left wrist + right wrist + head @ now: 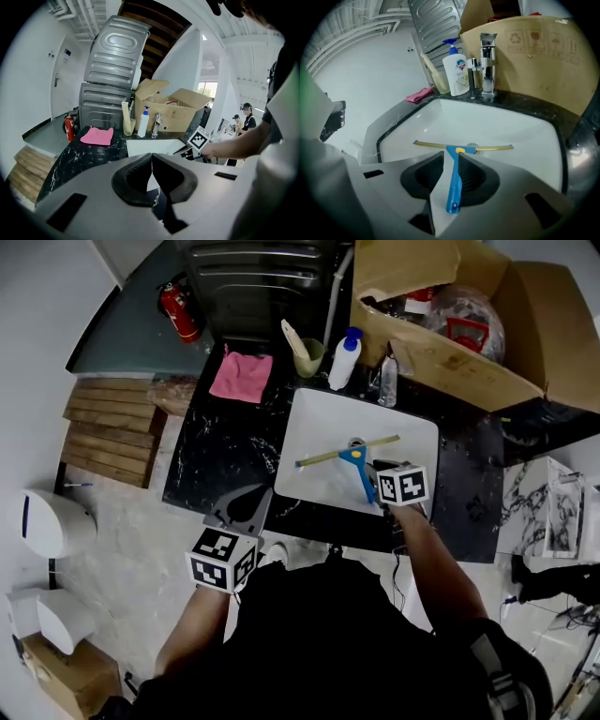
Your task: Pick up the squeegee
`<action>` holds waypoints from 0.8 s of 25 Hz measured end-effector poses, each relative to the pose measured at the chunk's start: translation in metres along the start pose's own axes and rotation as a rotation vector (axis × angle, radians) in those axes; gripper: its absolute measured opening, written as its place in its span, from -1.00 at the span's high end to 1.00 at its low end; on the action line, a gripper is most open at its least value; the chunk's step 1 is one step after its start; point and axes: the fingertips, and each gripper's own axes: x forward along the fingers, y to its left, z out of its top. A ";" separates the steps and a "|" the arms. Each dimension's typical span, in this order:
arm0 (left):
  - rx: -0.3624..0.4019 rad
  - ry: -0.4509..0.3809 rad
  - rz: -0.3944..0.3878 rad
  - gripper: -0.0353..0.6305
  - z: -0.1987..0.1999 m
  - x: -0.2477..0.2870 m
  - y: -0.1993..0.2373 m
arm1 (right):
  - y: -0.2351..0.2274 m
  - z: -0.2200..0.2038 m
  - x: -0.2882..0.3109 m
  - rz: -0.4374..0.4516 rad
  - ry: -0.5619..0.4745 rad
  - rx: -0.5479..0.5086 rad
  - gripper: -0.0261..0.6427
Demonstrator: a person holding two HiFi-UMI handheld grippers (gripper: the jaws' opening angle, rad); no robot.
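Observation:
The squeegee (360,468), with a blue handle and a long yellowish blade, lies flat in the white sink (319,418), its blade across the drain. My right gripper (373,482) is down over the near end of the handle. In the right gripper view the squeegee handle (454,183) runs between the jaws of that gripper (451,158), which stand apart around it and do not clamp it. My left gripper (255,493) hovers over the black counter in front of the sink's left corner. In its own view this gripper (151,158) has its tips together and holds nothing.
A black marble counter (220,456) surrounds the sink. Behind the sink stand a tap (487,65), a soap pump bottle (345,360) and a cup with a brush (307,354). A pink cloth (241,377) lies at back left, an open cardboard box (450,324) at back right.

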 end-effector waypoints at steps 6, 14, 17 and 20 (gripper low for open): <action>-0.007 0.003 0.031 0.84 -0.003 -0.004 0.001 | -0.003 -0.011 0.024 0.029 0.076 0.000 0.60; -0.016 -0.008 0.084 0.84 0.002 -0.011 0.009 | -0.016 -0.026 0.052 0.021 0.175 0.046 0.39; -0.016 -0.010 0.102 0.84 0.003 -0.014 0.010 | -0.020 -0.031 0.062 0.021 0.202 0.062 0.39; -0.018 -0.015 0.119 0.84 0.005 -0.017 0.012 | -0.020 -0.036 0.069 0.028 0.230 0.068 0.37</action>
